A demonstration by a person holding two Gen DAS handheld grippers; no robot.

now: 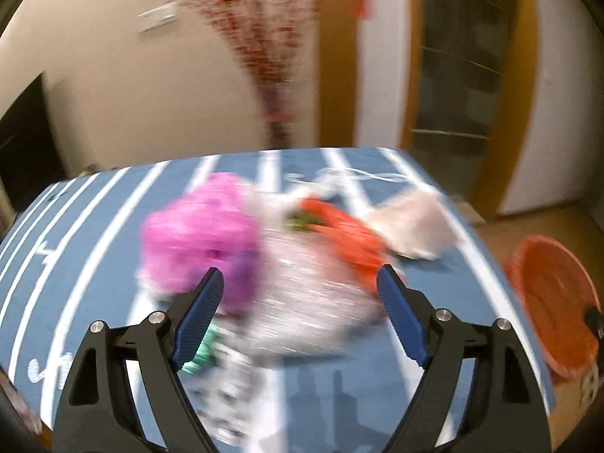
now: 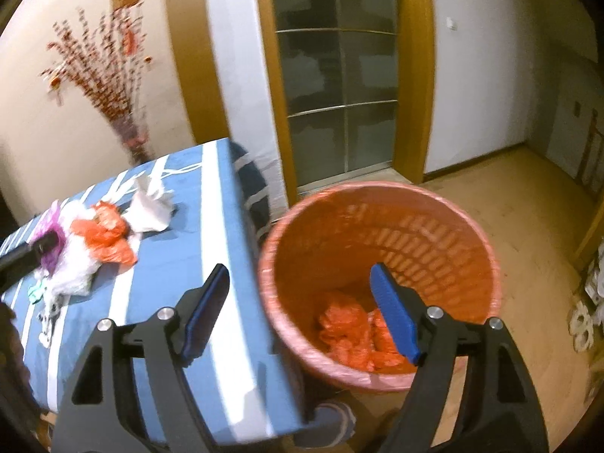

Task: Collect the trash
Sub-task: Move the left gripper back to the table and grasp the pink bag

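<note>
A heap of trash lies on the blue striped tablecloth (image 1: 94, 234): a pink bag (image 1: 200, 234), a clear white bag (image 1: 309, 294), an orange bag (image 1: 347, 238) and crumpled white paper (image 1: 411, 226). My left gripper (image 1: 298, 290) is open, just above the clear bag, holding nothing. The view is blurred. My right gripper (image 2: 300, 294) is open and empty, above the edge between the table (image 2: 219, 226) and the orange-lined bin (image 2: 377, 271). Orange bags (image 2: 362, 332) lie in the bin's bottom. The trash heap (image 2: 94, 238) sits left in the right wrist view.
The bin (image 1: 551, 302) stands on the wooden floor right of the table. A small green and a printed scrap (image 2: 49, 302) lie near the table's front left. A vase of red branches (image 2: 128, 128) and a glass door (image 2: 336, 94) stand behind.
</note>
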